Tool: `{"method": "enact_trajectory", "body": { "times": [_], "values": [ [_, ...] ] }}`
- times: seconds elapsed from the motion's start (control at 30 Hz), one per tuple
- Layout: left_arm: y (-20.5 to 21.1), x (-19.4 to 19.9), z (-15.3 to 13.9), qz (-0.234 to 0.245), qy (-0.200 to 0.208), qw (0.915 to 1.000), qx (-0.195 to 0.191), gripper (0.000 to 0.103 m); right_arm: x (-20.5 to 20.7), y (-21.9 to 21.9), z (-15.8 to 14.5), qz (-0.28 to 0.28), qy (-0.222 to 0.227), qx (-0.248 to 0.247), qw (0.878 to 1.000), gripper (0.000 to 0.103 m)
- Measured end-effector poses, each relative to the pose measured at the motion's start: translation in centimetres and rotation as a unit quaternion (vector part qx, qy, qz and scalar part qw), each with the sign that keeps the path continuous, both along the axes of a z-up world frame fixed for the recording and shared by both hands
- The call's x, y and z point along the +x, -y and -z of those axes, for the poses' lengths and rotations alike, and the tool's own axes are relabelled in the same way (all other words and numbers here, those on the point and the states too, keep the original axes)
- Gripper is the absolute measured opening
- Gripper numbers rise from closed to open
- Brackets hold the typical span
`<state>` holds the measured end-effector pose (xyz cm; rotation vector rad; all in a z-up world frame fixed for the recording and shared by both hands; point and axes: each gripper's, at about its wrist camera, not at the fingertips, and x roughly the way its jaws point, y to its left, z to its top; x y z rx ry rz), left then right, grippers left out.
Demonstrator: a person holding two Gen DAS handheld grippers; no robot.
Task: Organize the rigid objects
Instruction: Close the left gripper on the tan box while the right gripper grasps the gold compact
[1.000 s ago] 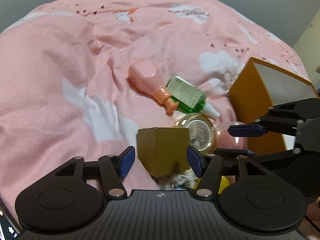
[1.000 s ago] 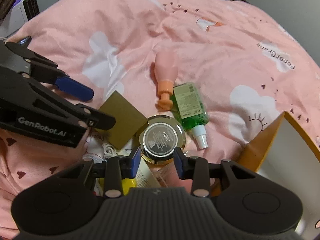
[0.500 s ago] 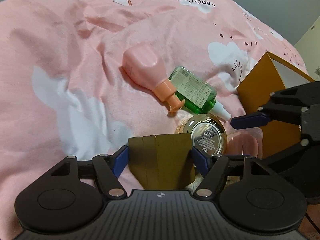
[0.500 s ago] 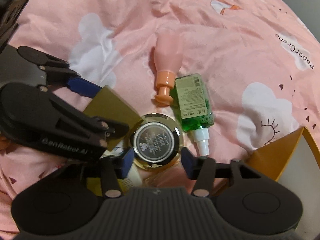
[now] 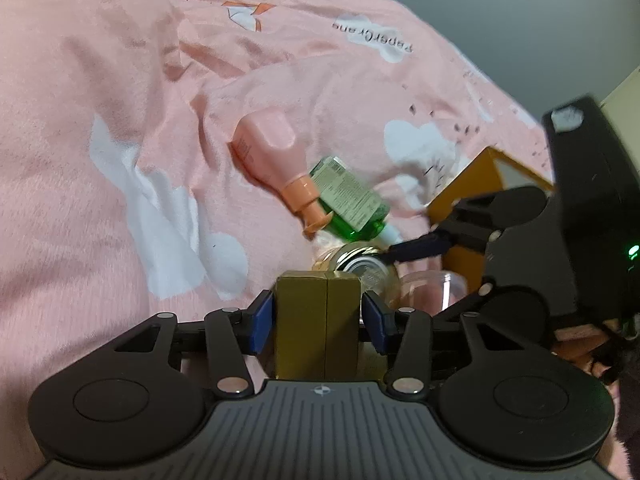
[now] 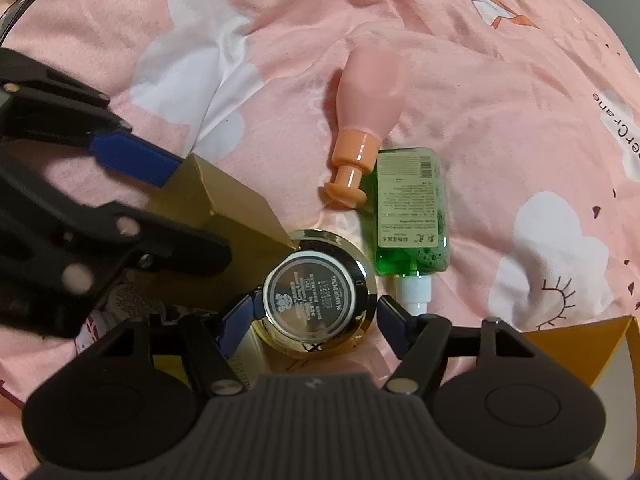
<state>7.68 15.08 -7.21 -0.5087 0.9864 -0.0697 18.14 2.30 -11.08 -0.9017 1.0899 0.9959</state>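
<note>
On the pink quilt lie a gold carton (image 5: 317, 320) (image 6: 224, 236), a round gold jar (image 6: 318, 294) (image 5: 362, 266), a pink bottle (image 6: 370, 96) (image 5: 272, 156) and a green bottle (image 6: 410, 216) (image 5: 348, 204). My left gripper (image 5: 318, 320) is shut on the gold carton, pads flat on its sides. My right gripper (image 6: 316, 322) is open, its fingers on either side of the round gold jar, which lies with its dark labelled face toward me.
An orange open box (image 6: 580, 350) (image 5: 480, 184) stands at the right. A clear pink jar (image 5: 432, 284) and small packets (image 6: 128, 304) lie beside the gold jar. The quilt (image 6: 520, 120) is soft and rumpled.
My left gripper closed in onto the gold carton. My right gripper moved forward and down and its fingers now straddle the gold jar.
</note>
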Motion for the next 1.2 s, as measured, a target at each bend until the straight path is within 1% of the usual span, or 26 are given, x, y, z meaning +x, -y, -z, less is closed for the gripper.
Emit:
{"method": "enact_trajectory", "body": {
  "times": [0.03, 0.1, 0.13, 0.2, 0.27, 0.33, 0.37, 0.4, 0.43, 0.47, 0.63, 0.8, 0.9, 1.03, 1.13, 1.2],
  "values": [
    [0.2, 0.4, 0.4, 0.001, -0.01, 0.9999, 0.006, 0.054, 0.1, 0.0, 0.1, -0.003, -0.001, -0.001, 1.0, 0.074],
    [0.5, 0.7, 1.0, 0.0, -0.013, 0.9999, 0.01, 0.053, 0.2, -0.2, 0.3, -0.011, 0.004, -0.003, 1.0, 0.078],
    [0.4, 0.7, 1.2, -0.003, -0.013, 0.9999, 0.011, 0.051, 0.2, -0.4, 0.4, -0.016, 0.005, -0.005, 1.0, 0.078],
    [0.2, 0.6, 1.3, -0.011, -0.011, 0.9998, 0.01, 0.051, 0.3, -0.6, 0.7, -0.025, -0.001, -0.007, 1.0, 0.078],
    [0.4, 0.1, 0.8, -0.018, -0.005, 0.9995, 0.027, 0.051, 0.3, -0.8, 1.0, -0.025, -0.006, -0.008, 1.0, 0.078],
    [0.8, -0.5, 0.0, -0.025, 0.01, 0.9988, 0.041, 0.051, 0.2, -1.0, 1.2, -0.027, -0.004, -0.01, 1.0, 0.078],
    [0.9, -0.8, -0.4, -0.032, 0.017, 0.9978, 0.055, 0.051, 0.2, -1.3, 1.6, -0.027, -0.002, -0.013, 1.0, 0.078],
    [1.2, -1.1, -0.8, -0.036, 0.023, 0.9965, 0.071, 0.051, 0.1, -1.6, 2.0, -0.025, -0.002, -0.018, 1.0, 0.078],
    [1.3, -1.2, -1.0, -0.039, 0.027, 0.9956, 0.081, 0.051, 0.1, -1.8, 2.4, -0.02, 0.002, -0.023, 1.0, 0.075],
    [1.3, -1.4, -1.1, -0.043, 0.029, 0.9949, 0.086, 0.051, 0.1, -2.0, 2.6, -0.016, 0.007, -0.028, 0.999, 0.075],
    [1.1, -2.0, -1.8, -0.062, 0.041, 0.9931, 0.09, 0.051, 0.2, -1.3, 1.6, 0.002, 0.005, -0.013, 1.0, 0.075],
    [0.9, -2.1, -2.7, -0.066, 0.056, 0.9926, 0.085, 0.051, -0.1, 0.1, -0.8, 0.024, 0.016, 0.018, 0.999, 0.075],
    [1.2, -2.5, -3.8, -0.069, 0.073, 0.9905, 0.094, 0.051, -0.4, 1.2, -2.7, 0.037, 0.029, 0.041, 0.998, 0.075],
    [2.1, -2.4, -5.7, -0.062, 0.101, 0.9866, 0.112, 0.051, -1.0, 2.8, -6.0, 0.053, 0.047, 0.075, 0.995, 0.075],
    [2.8, -2.1, -7.0, -0.053, 0.118, 0.9864, 0.102, 0.051, -1.3, 3.9, -8.1, 0.066, 0.061, 0.096, 0.991, 0.075],
    [3.6, -1.8, -8.0, -0.042, 0.133, 0.9849, 0.102, 0.051, -1.5, 5.0, -9.9, 0.076, 0.077, 0.108, 0.988, 0.075]
  ]
}}
